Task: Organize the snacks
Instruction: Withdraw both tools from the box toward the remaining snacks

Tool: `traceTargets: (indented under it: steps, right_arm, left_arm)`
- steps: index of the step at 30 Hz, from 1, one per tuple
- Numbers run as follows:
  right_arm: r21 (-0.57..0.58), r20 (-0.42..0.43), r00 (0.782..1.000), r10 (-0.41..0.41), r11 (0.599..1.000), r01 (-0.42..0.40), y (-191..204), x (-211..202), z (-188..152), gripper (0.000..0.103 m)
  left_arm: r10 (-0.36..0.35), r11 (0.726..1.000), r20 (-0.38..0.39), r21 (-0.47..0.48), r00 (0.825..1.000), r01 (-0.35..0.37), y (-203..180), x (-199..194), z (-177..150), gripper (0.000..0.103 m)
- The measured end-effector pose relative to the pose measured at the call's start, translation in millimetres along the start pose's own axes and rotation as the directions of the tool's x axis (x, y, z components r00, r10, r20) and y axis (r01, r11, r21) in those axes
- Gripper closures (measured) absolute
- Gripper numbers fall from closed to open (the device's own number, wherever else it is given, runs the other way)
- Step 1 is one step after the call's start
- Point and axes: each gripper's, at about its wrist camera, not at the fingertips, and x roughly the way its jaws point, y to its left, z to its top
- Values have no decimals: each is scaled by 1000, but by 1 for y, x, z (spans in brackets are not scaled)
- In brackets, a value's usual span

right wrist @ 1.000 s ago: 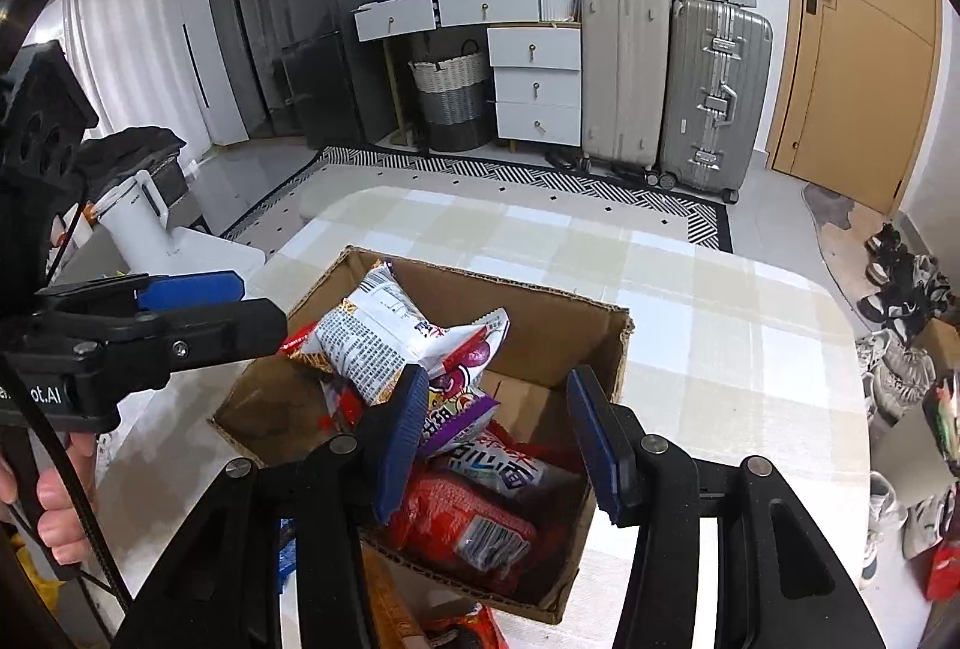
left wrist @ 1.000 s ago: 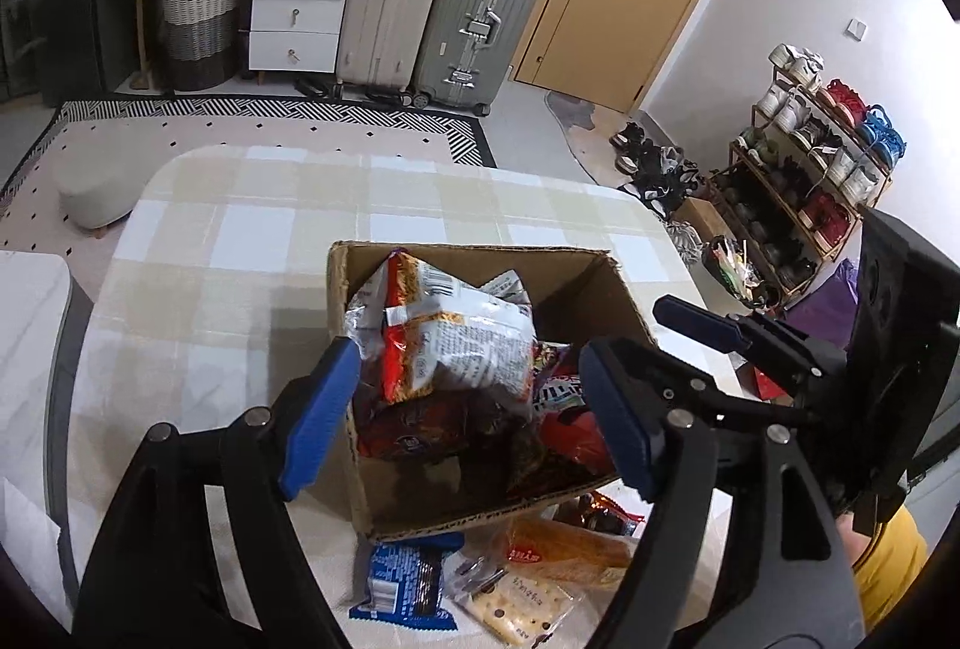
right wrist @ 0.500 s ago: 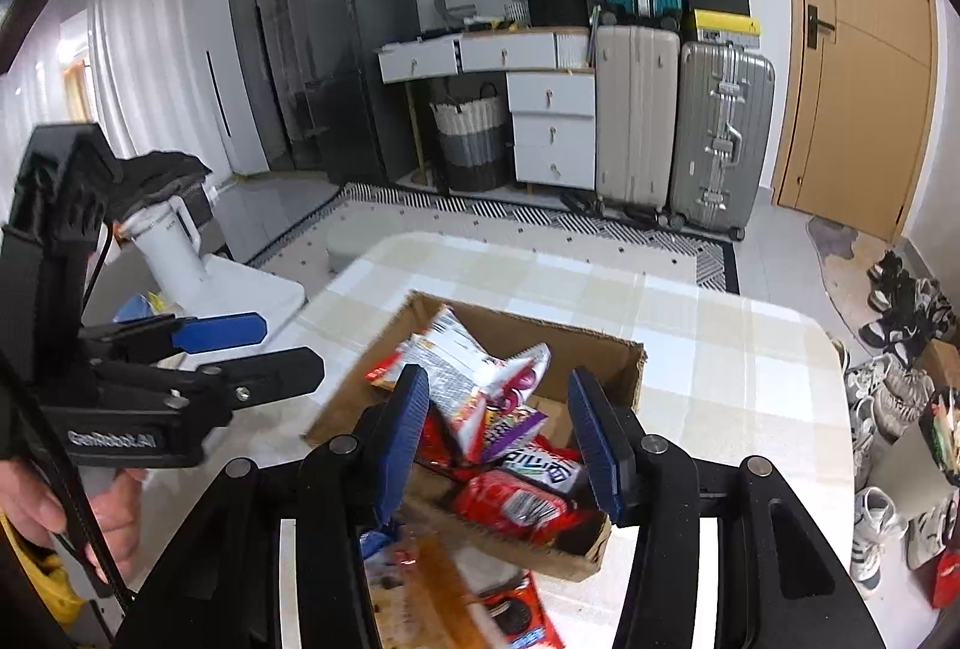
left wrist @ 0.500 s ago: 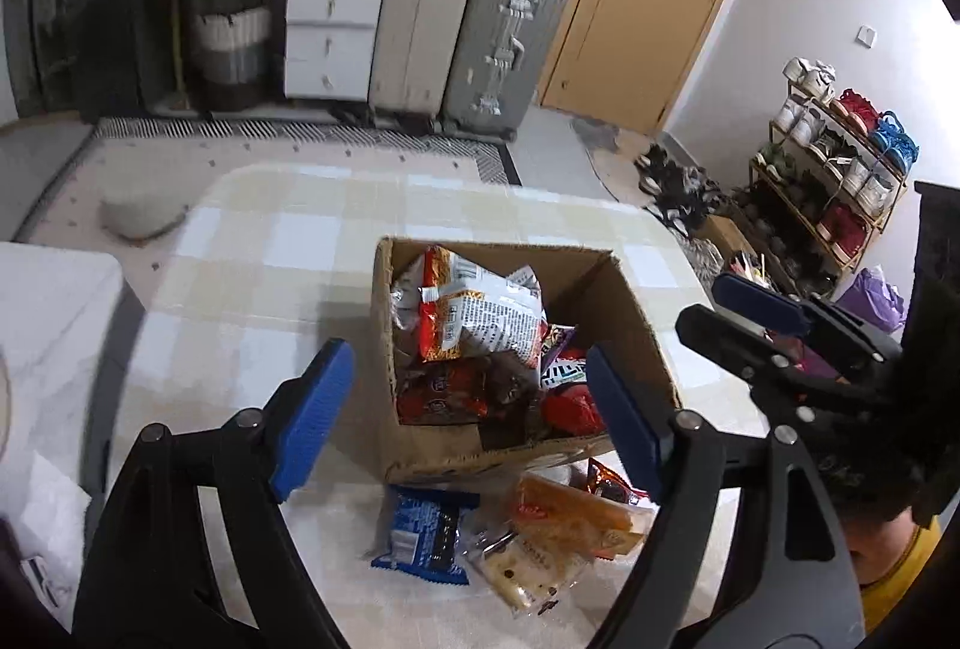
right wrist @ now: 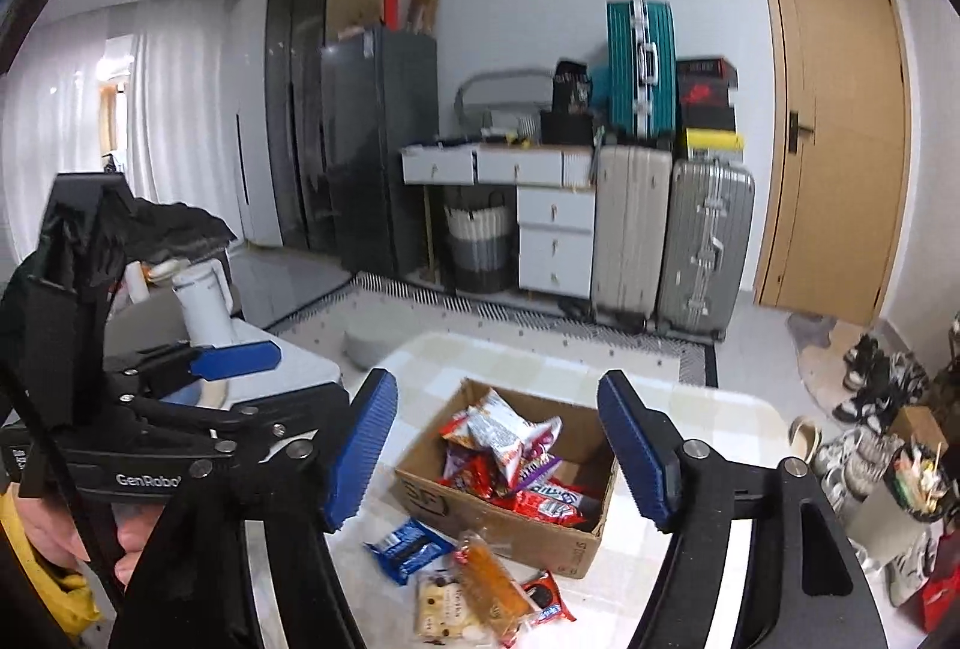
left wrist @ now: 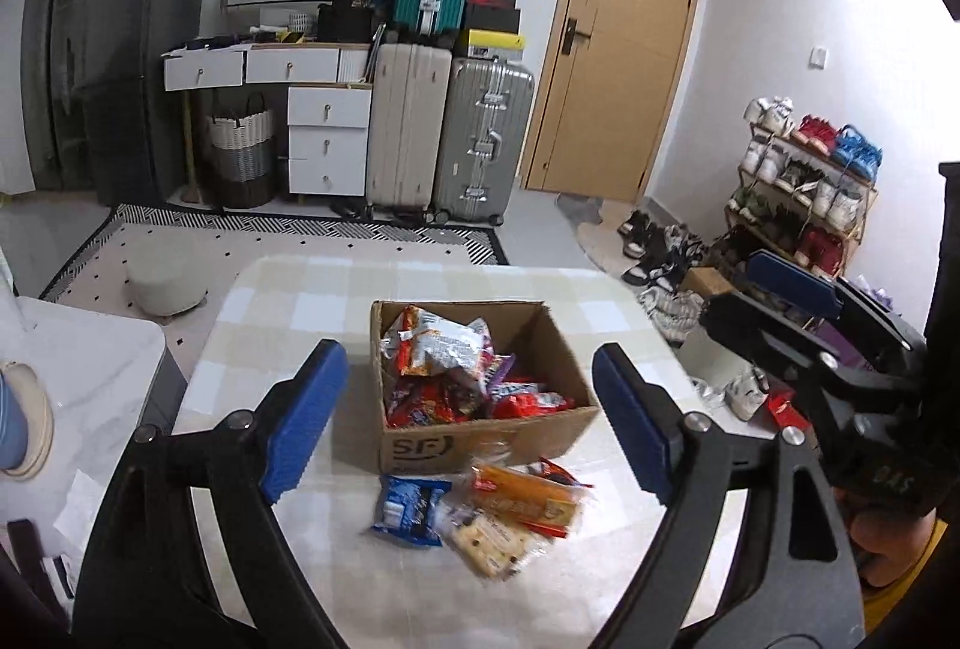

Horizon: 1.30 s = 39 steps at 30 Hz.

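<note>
- The left gripper [left wrist: 468, 421] hangs above the table with its blue pads [left wrist: 303, 421] spread wide; its jaws have just been opening, and nothing sits between them.
- The right gripper [right wrist: 498, 454] also has its pads [right wrist: 636, 454] apart, jaws just opened, with nothing in its grasp.
- The cardboard box [left wrist: 498, 442] stands below and beyond both grippers on the checked table [left wrist: 288, 313], packed with red and white snack bags [left wrist: 441, 349].
- Just in front of the box lie loose snacks: a blue packet [left wrist: 408, 508], an orange-wrapped bar [left wrist: 525, 493] and a clear cracker pack [left wrist: 489, 544]; motion blur makes their labels hard to read.
- Well behind the box, suitcases [left wrist: 447, 139] stand against the wall.
</note>
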Motion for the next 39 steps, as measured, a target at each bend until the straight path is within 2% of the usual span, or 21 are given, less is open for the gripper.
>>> traceTargets:
  steps: [1, 2, 10, 12, 13, 14, 17, 22, 25, 27, 29, 33, 35, 39]
  right_arm:
    - [-5, 15, 1000, -1, 1000, 1, 4, -10, 1, 20]
    - [-10, 37, 999, -1, 1000, 1, 8, -23, 2, 18]
    - [-28, 126, 991, 32, 999, -29, 39, -95, 0, 14]
    - [-20, 142, 989, 44, 999, -42, 43, -108, -1, 10]
    - [-24, 155, 987, 40, 999, -37, 46, -115, -2, 7]
    - [-28, 165, 986, 36, 999, -31, 51, -121, -2, 7]
    - [-24, 178, 983, 51, 999, -48, 57, -132, -4, 6]
    - [24, 195, 979, 64, 997, -70, 58, -143, -20, 1]
    - [61, 191, 979, 73, 994, -86, 57, -144, -38, 1]
    - [83, 177, 981, 75, 992, -91, 53, -139, -52, 1]
    - [104, 162, 985, 59, 992, -76, 48, -134, -67, 1]
    - [122, 136, 990, -23, 992, 6, 43, -124, -105, 1]
    - [124, 106, 994, -18, 992, 5, 42, -116, -123, 1]
    - [129, 40, 999, 3, 992, -8, 37, -95, -146, 1]
  left_arm:
    - [-8, 1000, 5, -1, 1000, 8, -3, -9, -1, 20]
    - [-14, 1000, 21, -6, 1000, 14, -5, -23, -2, 20]
    - [-20, 1000, 105, -8, 994, 21, -11, -104, -24, 14]
    - [-5, 1000, 134, -3, 991, 6, -10, -122, -31, 10]
    - [8, 1000, 152, -4, 988, -7, -9, -129, -34, 2]
    - [23, 1000, 174, -8, 984, -22, -8, -137, -38, 1]
    - [42, 999, 210, -1, 977, -43, -6, -157, -50, 1]
    - [70, 997, 219, 15, 973, -75, 4, -178, -79, 1]
    - [89, 996, 204, -4, 975, -90, 17, -171, -98, 1]
    - [97, 995, 166, -7, 981, -97, 26, -159, -113, 1]
    - [98, 995, 125, -16, 987, -97, 35, -144, -130, 1]
    - [105, 994, 39, -13, 994, -105, 48, -107, -161, 1]
    - [120, 993, 2, -15, 993, -120, 53, -87, -173, 1]
    - [106, 994, -41, -9, 994, -106, 53, -55, -183, 1]
